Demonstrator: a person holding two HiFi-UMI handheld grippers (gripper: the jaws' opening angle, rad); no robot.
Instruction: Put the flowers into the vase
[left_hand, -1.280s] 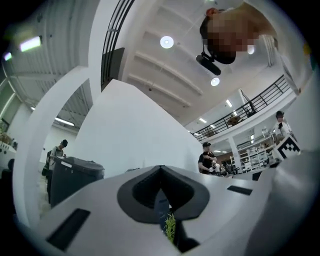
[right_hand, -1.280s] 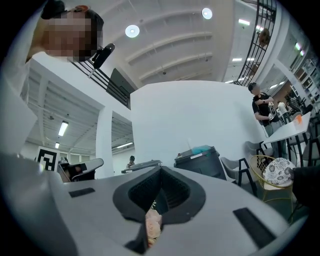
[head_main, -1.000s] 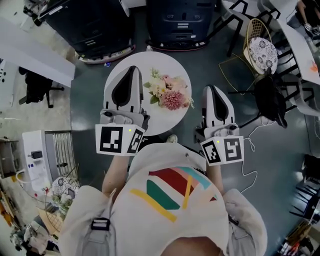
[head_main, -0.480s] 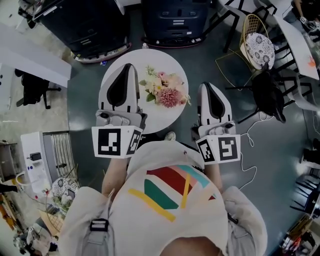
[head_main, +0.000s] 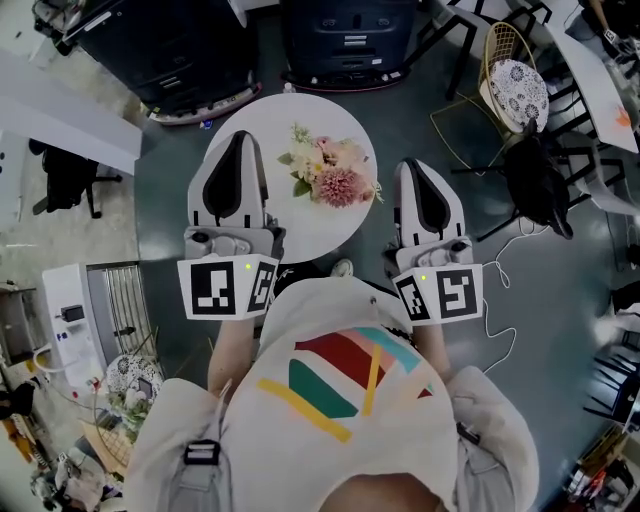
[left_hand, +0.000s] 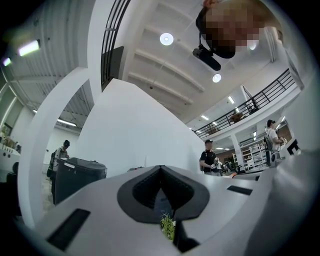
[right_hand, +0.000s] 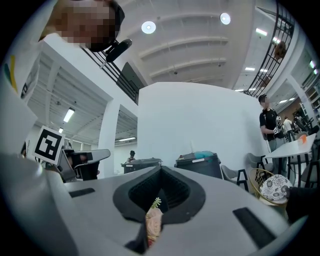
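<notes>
Leftward, a touch away from the blossoms, is where the left tongs (head_main: 240, 138) have drifted over the last second, so the strip of bare counter (head_main: 322, 238) between them and the flowers (head_main: 333, 178) has widened slightly. The right tongs (head_main: 416, 166) sit much where they were.

Nearest the person, the two marker cubes (head_main: 228, 288) hang over the counter's near edge, and both tongs point away from the body, roughly parallel. Each pair is closed tip to tip with nothing gripped, as each gripper view shows.

The flowers lie between the two. They are to the right of the left tongs and to the left of the right tongs, level with the tips rather than ahead of them. Any reach would therefore need an inward swing, not a push forward. Neither hand looks clearly nearer; the right seems marginally so.

From above, the bunch reads only as a round cluster of pink and cream heads with green leaves. Its stems and long axis are hidden under the blooms, and no vase can be made out.

The gripper views add what the head view lacks. A green sprig (left_hand: 167, 226) shows in the slot behind the left tips, and a pink petal (right_hand: 153, 222) in the slot behind the right. Both are probably seen past the tongs, not pinched. These views show nothing of the counter's layout, only dark bins (right_hand: 197, 162) against a white wall. Beyond the counter, the head view shows a wire chair (head_main: 515, 85).
</notes>
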